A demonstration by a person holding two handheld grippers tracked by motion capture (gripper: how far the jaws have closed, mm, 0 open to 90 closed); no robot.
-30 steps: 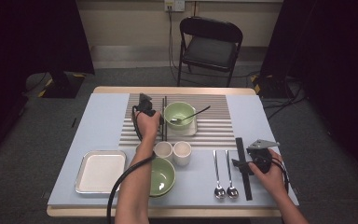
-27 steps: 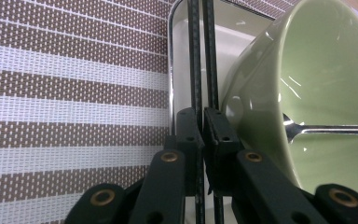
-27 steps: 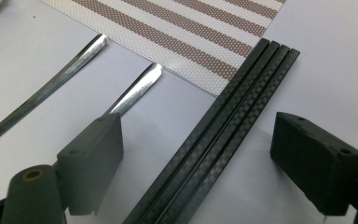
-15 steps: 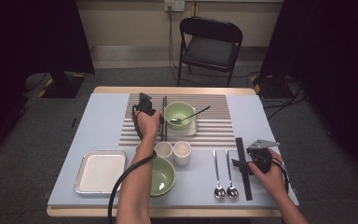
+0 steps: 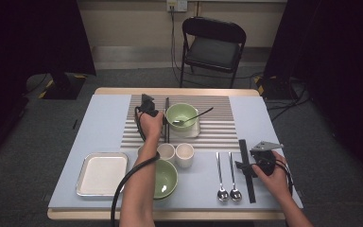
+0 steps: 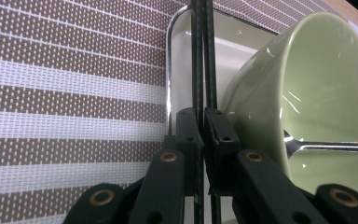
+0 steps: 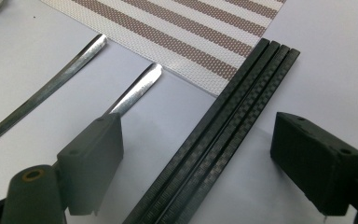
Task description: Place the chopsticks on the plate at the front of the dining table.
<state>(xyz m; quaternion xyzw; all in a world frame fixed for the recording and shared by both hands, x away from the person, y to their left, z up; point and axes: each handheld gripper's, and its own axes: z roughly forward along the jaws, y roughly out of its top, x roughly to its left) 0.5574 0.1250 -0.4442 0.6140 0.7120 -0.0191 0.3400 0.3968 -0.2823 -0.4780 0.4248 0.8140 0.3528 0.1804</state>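
Note:
My left gripper point(image 5: 163, 117) is shut on a pair of thin black chopsticks point(image 6: 200, 56) over the striped placemat point(image 5: 217, 132). In the left gripper view its jaws point(image 6: 203, 130) pinch the sticks just left of a green bowl point(image 6: 307, 84). That bowl holds a spoon point(image 5: 194, 117) and sits on a small white tray point(image 6: 179, 70). My right gripper point(image 5: 244, 166) stands open at the table's right. Its jaws point(image 7: 205, 163) straddle a bundle of black chopsticks point(image 7: 228, 126) lying flat, with both pads clear of them.
Two spoons point(image 5: 220, 175) point(image 5: 234, 176) lie left of the right-hand chopsticks. Two small cups point(image 5: 166, 151) point(image 5: 185, 154), a second green bowl point(image 5: 165, 178) and a white square tray point(image 5: 101, 173) stand along the near side. A folding chair point(image 5: 212, 45) is beyond the table.

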